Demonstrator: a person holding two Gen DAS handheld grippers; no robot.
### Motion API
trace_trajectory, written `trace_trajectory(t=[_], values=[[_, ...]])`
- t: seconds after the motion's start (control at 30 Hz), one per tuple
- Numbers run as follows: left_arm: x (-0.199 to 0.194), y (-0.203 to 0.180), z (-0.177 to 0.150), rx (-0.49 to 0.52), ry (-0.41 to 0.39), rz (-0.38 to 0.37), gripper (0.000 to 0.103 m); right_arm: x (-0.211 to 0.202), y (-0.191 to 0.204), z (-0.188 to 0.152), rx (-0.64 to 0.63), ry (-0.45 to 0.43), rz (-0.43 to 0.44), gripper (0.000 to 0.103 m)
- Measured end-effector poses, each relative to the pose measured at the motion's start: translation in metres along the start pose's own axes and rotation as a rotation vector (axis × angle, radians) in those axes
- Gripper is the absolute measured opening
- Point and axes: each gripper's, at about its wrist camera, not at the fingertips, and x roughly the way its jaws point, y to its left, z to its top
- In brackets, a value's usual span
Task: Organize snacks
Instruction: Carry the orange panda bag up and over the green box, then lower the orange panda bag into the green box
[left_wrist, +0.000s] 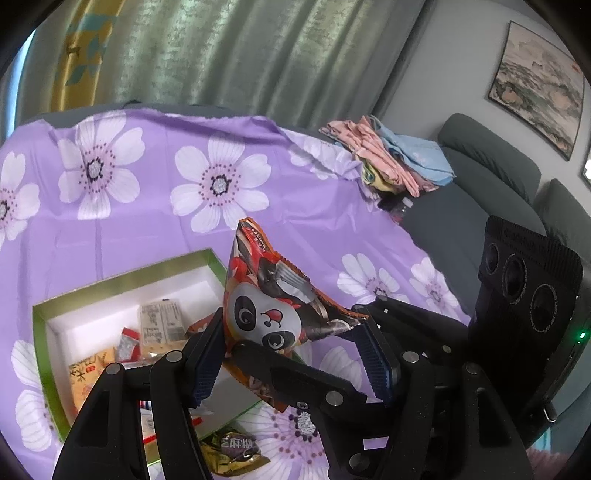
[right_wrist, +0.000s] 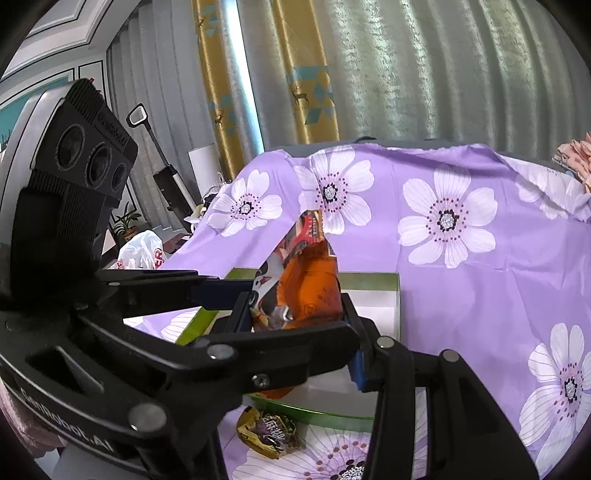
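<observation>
1. The panda snack bag (left_wrist: 266, 314) is held up in the air over the near right corner of the green-rimmed box (left_wrist: 122, 277), clear of the tabletop.
2. The left gripper (left_wrist: 291, 321) has its jaws clenched across the width of the bag, with a blue pad touching each side.
3. The right gripper (right_wrist: 295, 301) brackets the same bag from the other side. The orange back of the bag fills its jaws, but I cannot tell whether they are gripping it or only resting against it.
4. The two grippers cross closely here, and one black finger bar lies across the lower part of the bag.
5. The box is open-topped with white walls. Its far half is bare, while several small packets (left_wrist: 162, 321) lie in the near left part.
6. A gold-and-dark packet (right_wrist: 267, 432) lies on the purple flowered cloth (left_wrist: 147, 229), just beside the near rim of the box.
7. The cloth is open to the far side and to the right. Its far edge ends in front of the curtains (left_wrist: 221, 55).
8. A pile of folded clothes (left_wrist: 391, 158) sits at the far right corner, next to a grey sofa (left_wrist: 480, 155).
9. Gripper linkages hide the near edge of the box and the bottom of the bag. The print on the packets is too small to read.
</observation>
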Motion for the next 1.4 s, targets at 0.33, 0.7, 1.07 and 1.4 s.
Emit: trace_trajectory(t=[0.33, 0.7, 1.07, 1.4], values=[[0.017, 0.017, -0.004, -0.032, 0.033, 0.002, 0.067, 0.02, -0.007, -0.009, 0.019, 0.035, 0.01, 0.046], [0.032, 0.034, -0.004, -0.062, 0.056, 0.006, 0.067, 0.038, -0.013, -0.012, 0.034, 0.06, 0.021, 0.046], [0.043, 0.045, -0.003, -0.079, 0.075, 0.01, 0.067, 0.052, -0.017, -0.015, 0.045, 0.078, 0.029, 0.046], [0.048, 0.048, -0.004, -0.082, 0.085, 0.014, 0.067, 0.056, -0.021, -0.016, 0.055, 0.083, 0.036, 0.046]])
